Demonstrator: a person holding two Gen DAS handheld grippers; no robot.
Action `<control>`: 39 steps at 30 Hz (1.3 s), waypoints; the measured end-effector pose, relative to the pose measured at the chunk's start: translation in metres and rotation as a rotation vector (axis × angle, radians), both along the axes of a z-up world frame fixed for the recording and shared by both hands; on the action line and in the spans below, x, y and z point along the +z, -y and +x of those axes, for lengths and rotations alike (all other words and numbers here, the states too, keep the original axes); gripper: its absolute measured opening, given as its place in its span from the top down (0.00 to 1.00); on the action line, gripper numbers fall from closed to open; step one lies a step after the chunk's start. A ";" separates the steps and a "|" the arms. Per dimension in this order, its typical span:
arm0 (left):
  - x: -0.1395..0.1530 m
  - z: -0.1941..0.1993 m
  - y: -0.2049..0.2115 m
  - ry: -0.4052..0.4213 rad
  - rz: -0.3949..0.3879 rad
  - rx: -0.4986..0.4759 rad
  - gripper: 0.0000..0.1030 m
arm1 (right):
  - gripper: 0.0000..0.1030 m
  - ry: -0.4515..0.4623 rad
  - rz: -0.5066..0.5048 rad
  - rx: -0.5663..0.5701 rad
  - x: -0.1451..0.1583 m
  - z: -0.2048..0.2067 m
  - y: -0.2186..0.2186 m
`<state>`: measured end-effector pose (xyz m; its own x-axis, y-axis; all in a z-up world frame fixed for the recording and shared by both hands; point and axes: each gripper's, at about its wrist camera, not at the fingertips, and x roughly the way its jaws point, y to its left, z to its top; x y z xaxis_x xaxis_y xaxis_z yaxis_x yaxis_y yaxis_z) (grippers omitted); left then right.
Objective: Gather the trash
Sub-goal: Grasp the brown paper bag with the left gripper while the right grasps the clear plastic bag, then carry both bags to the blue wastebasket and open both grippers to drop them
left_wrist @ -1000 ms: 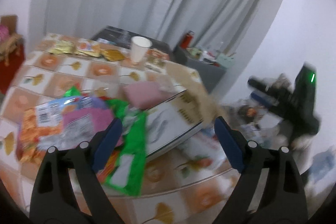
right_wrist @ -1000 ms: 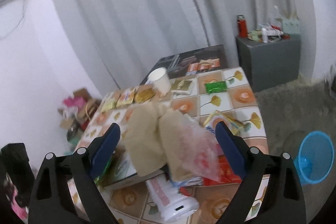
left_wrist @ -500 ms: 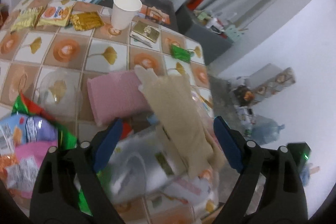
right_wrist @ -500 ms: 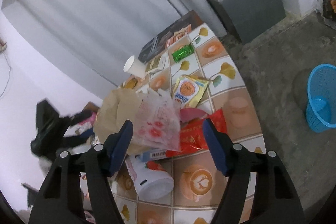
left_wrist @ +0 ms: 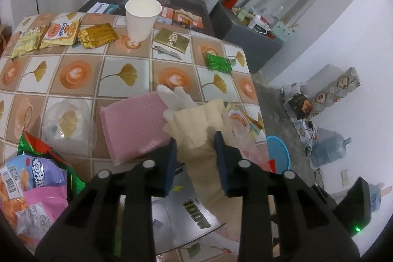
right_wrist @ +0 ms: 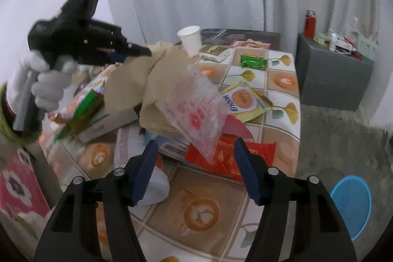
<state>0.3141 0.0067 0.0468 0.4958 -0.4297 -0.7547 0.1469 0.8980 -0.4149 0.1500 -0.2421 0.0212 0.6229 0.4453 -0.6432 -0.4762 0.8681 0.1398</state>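
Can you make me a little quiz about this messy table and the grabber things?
1. True or false: the paper cup lies on its side.
2. What is the left gripper clamped on? A: a green packet. B: the beige bag. C: a pink sponge.
3. Fill in the blank: the round basket is coloured ___.

Key:
1. False. It stands upright.
2. B. The jaws have just been closing, and the bag is between the pads.
3. Blue.

1 paper cup [left_wrist: 143, 17], 1 blue bin [right_wrist: 351, 206], 2 tongs [left_wrist: 195, 165] [right_wrist: 195, 170], 1 green packet [left_wrist: 218, 62].
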 end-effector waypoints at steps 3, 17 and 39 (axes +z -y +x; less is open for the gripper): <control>-0.001 -0.003 0.002 -0.004 0.001 -0.011 0.81 | 0.52 -0.020 -0.023 0.025 -0.007 0.013 -0.005; 0.038 -0.021 0.015 0.136 -0.025 -0.080 0.98 | 0.94 -0.022 0.059 -0.031 0.000 0.014 0.014; 0.122 -0.084 0.218 0.356 -0.044 -0.469 0.99 | 0.95 0.076 0.278 -0.444 0.038 -0.076 0.185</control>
<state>0.2300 -0.2115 0.1690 0.4652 -0.6912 -0.5530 0.6610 0.6868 -0.3024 0.0740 -0.4268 0.0592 0.8304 0.2757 -0.4841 -0.0891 0.9235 0.3732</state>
